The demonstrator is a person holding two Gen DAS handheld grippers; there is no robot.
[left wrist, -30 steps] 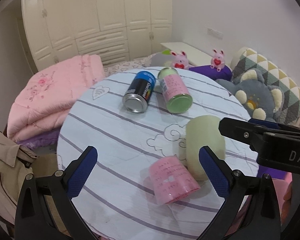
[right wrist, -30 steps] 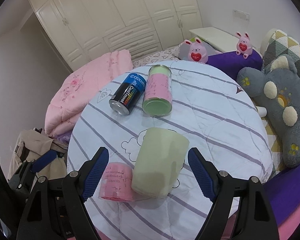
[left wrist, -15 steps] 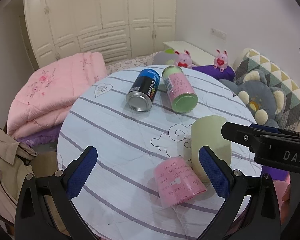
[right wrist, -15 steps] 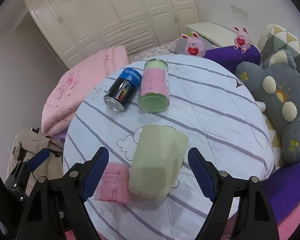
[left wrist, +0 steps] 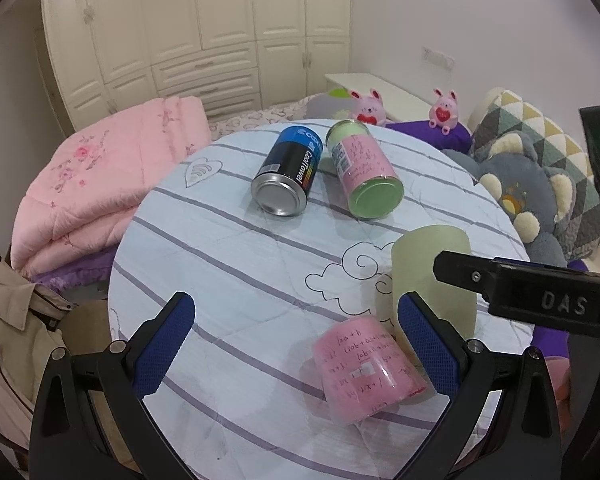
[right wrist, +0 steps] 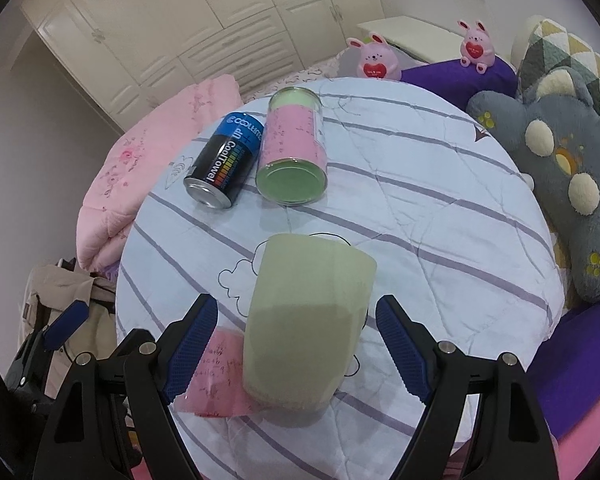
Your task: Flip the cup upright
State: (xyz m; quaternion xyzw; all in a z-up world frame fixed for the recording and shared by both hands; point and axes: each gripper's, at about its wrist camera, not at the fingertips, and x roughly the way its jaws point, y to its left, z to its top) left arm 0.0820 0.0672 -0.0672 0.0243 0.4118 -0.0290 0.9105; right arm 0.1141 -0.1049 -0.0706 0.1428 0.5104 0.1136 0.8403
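Note:
A pale green cup [right wrist: 306, 320] stands upside down, base up, near the front edge of the round striped table [right wrist: 440, 216]. My right gripper [right wrist: 296, 324] is open, its blue pads on either side of the cup without touching it. The cup also shows in the left wrist view [left wrist: 428, 272], partly behind the right gripper's black finger [left wrist: 528, 292]. My left gripper [left wrist: 296, 336] is open and empty, just left of the cup. A pink roll [left wrist: 366, 368] lies on its side between the left gripper's pads, against the cup.
A black-and-blue can [right wrist: 224, 164] and a pink-labelled clear jar with green ends [right wrist: 294, 148] lie on their sides at the table's far side. A grey plush pillow [right wrist: 560, 168] sits to the right, a pink quilt [left wrist: 100, 184] to the left.
Both grippers have drawn back and risen slightly, so the table sits lower in the views. The cup has not moved and both grippers stay open.

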